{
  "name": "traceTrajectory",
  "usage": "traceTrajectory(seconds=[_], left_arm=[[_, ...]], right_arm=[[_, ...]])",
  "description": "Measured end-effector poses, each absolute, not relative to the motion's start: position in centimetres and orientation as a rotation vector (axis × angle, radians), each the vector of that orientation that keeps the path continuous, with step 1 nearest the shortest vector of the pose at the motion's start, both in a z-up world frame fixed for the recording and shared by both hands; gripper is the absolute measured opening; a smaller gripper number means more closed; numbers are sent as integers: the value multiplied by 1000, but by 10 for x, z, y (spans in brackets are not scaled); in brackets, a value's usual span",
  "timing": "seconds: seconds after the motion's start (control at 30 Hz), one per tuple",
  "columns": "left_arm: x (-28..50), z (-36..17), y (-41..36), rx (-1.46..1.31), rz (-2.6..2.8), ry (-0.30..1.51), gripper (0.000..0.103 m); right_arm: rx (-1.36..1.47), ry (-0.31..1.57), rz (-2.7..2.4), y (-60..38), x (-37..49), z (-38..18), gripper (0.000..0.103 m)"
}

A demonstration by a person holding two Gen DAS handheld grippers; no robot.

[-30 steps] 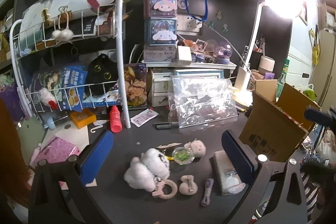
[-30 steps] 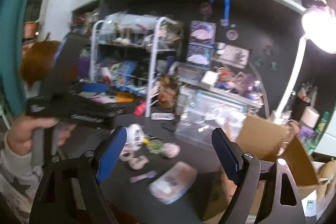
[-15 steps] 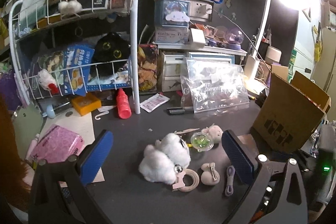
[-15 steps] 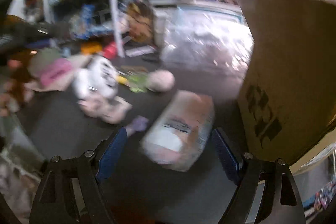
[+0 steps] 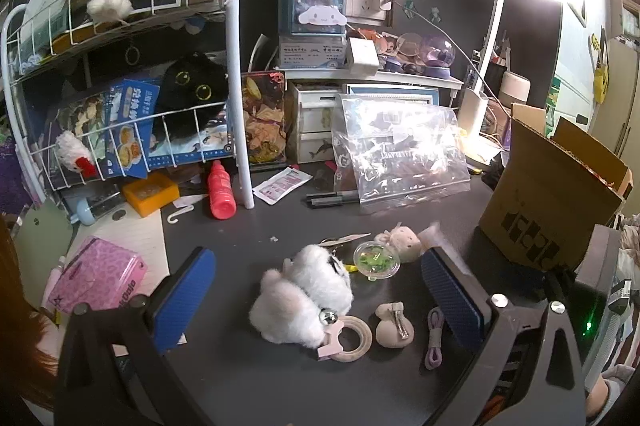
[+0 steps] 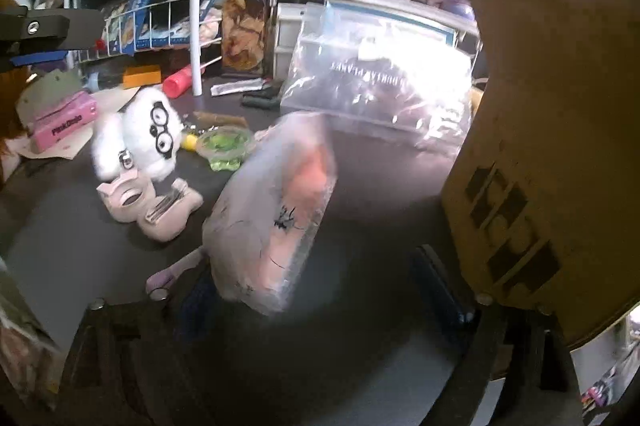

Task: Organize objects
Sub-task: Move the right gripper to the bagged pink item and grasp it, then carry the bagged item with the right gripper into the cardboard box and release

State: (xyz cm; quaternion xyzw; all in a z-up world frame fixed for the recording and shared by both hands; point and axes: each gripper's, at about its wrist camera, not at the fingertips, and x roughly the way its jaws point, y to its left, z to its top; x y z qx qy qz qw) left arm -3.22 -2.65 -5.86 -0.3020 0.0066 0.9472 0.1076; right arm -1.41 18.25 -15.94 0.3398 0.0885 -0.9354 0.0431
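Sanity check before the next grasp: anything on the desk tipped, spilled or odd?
Nothing spilled. The red bottle lies on its side by the white rack, and the cardboard box sits tilted. The clear pouch between the opening right claw jaws is too blurred to judge.

My dark desk (image 5: 248, 378) is cluttered. White plush (image 5: 304, 296) and tape ring (image 5: 354, 338) lie near; red bottle (image 5: 220, 192) lies far left.
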Motion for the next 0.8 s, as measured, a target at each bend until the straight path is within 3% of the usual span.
traceTrajectory(seconds=[0.23, 0.63, 0.67, 0.73, 0.8], left_arm=[[-31, -57, -27, -883, 2787, 15, 103], [-29, -51, -33, -865, 2794, -12, 103], [-28, -51, -34, -866, 2794, -13, 103], [-28, -52, -34, -869, 2796, -5, 103], [-28, -52, -33, -871, 2798, -2, 103]], right_arm=[[975, 197, -2801, 180, -13, -151, 91], [1119, -204, -2652, 196, -48, -163, 89], [1135, -213, -2647, 197, -49, -166, 85], [1129, -136, -2677, 194, -47, -167, 52], [1130, -103, -2682, 193, -46, -167, 38]])
